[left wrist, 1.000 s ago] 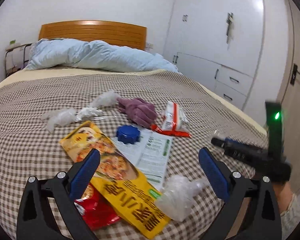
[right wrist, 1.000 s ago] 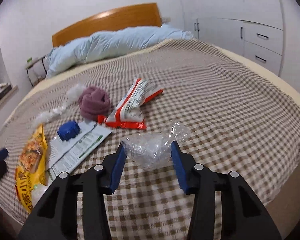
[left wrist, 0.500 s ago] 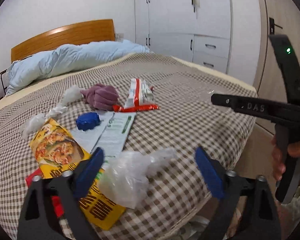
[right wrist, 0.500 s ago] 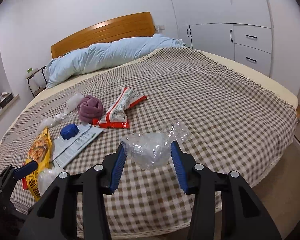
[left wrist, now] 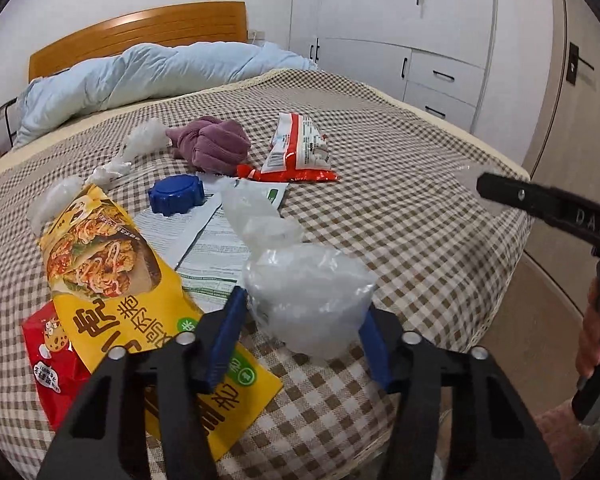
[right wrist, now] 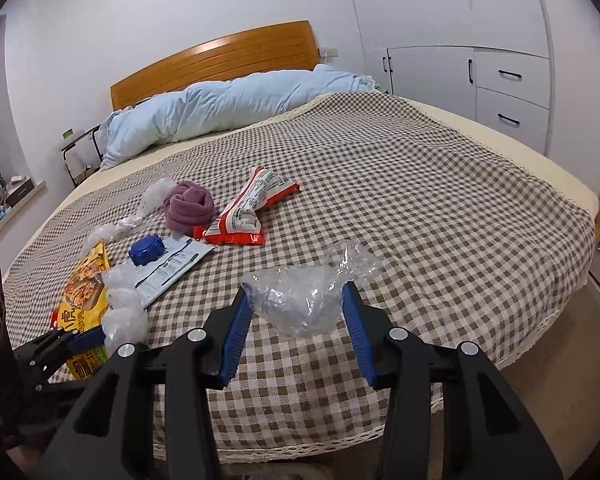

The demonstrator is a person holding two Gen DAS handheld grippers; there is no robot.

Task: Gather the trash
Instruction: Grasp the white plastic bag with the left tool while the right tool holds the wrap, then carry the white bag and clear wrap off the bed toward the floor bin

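The left gripper (left wrist: 300, 336), its jaws just closing, clamps a crumpled clear plastic bag (left wrist: 308, 296) at the checked bed's (left wrist: 400, 208) edge, while the right gripper (right wrist: 296, 320) holds another clear wrapper (right wrist: 296, 300).

Left claw (left wrist: 300, 330) closing around plastic bag (left wrist: 308, 300)

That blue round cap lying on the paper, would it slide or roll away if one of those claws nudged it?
The blue cap lies flat on the leaflet, so it would probably slide, not roll. Its ribbed rim should give the pads some hold. It looks like stiff, light plastic, unlikely to crush.
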